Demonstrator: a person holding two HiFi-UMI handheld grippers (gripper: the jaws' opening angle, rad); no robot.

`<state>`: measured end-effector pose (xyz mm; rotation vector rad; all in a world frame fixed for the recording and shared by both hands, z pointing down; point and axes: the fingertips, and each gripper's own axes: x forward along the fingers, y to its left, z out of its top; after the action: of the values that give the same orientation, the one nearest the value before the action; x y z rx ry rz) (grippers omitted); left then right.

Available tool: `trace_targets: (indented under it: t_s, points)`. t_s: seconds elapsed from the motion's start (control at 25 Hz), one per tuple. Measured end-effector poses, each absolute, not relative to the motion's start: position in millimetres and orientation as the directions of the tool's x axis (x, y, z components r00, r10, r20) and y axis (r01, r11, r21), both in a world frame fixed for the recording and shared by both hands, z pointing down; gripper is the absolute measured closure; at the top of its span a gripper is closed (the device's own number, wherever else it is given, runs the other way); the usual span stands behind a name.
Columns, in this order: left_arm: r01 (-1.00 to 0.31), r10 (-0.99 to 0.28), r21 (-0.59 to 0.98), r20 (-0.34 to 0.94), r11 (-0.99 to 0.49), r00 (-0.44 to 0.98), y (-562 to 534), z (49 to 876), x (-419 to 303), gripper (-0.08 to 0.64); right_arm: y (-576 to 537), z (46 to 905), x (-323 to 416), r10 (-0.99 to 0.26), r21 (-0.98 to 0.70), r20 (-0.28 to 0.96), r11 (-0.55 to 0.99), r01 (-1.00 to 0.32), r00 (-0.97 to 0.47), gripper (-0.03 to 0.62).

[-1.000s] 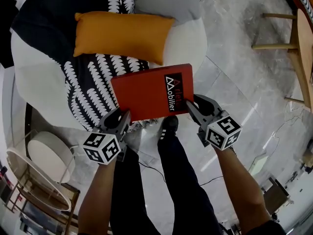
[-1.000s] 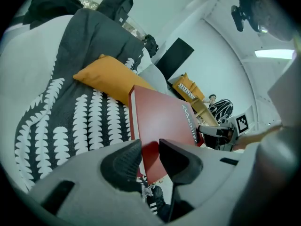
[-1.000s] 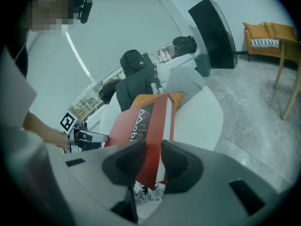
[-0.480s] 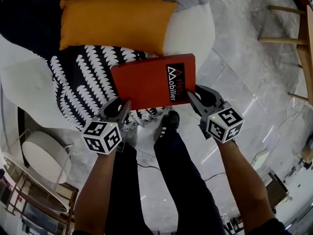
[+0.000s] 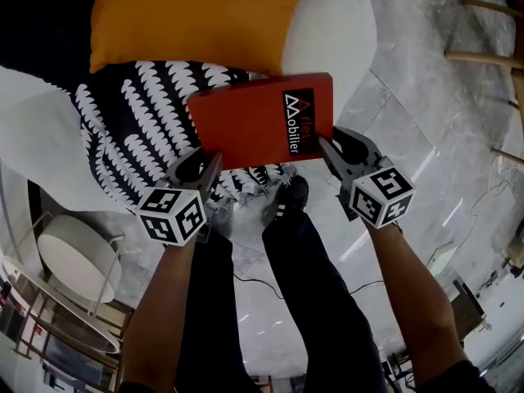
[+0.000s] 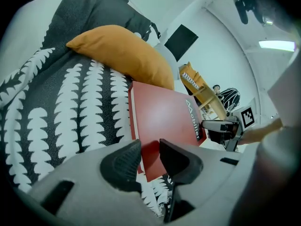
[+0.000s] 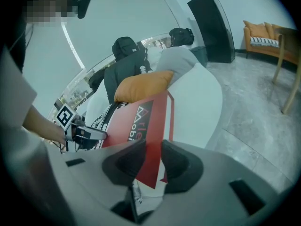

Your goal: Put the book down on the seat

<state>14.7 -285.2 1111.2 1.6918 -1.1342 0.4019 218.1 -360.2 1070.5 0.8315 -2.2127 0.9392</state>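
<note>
You have one red book (image 5: 258,121), and both of your tools are on it. It lies flat over the near edge of the single white seat (image 5: 332,39). Its left part is above the black-and-white patterned throw (image 5: 123,129) and its right part reaches out over the marble floor (image 5: 426,137). Its far edge is just short of the one orange cushion (image 5: 188,19). No view settles whether the book rests on the throw or hangs just above it.

There are two grippers. Your left gripper (image 5: 205,164) is clamped on the book's near left corner, and your right gripper (image 5: 327,147) is clamped on the near right corner. In each gripper's own view the red cover sits pinched between the two pads. The book runs away from both tools toward the far side.

The head view alone shows your shoe (image 5: 286,196) on the floor under the book's near edge, and one round white table (image 5: 74,260) at the near left. Only the left gripper view shows a person in a striped top (image 6: 229,98) in the far distance. Only the right gripper view shows a tall black panel (image 7: 211,25), an orange sofa (image 7: 258,32) at the far right, and a dark bundle (image 7: 124,58) behind the cushion, too unclear to name.
</note>
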Motion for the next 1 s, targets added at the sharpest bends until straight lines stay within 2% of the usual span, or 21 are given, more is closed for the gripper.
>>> trace_targets:
  t_s: [0.76,1.0]
  points:
    - [-0.855,-0.466,0.517,0.746,-0.045,0.475,-288,1129,15,0.439,-360,1089,218,-0.333,-0.376,0.722,0.548,-0.747,-0.607,0.474]
    - [-0.874,-0.495,0.486,0.760,0.003,0.421,-281,1118,-14,0.437,-369,1075,233,-0.360,-0.368,0.736,0.499,-0.785,-0.574,0.463]
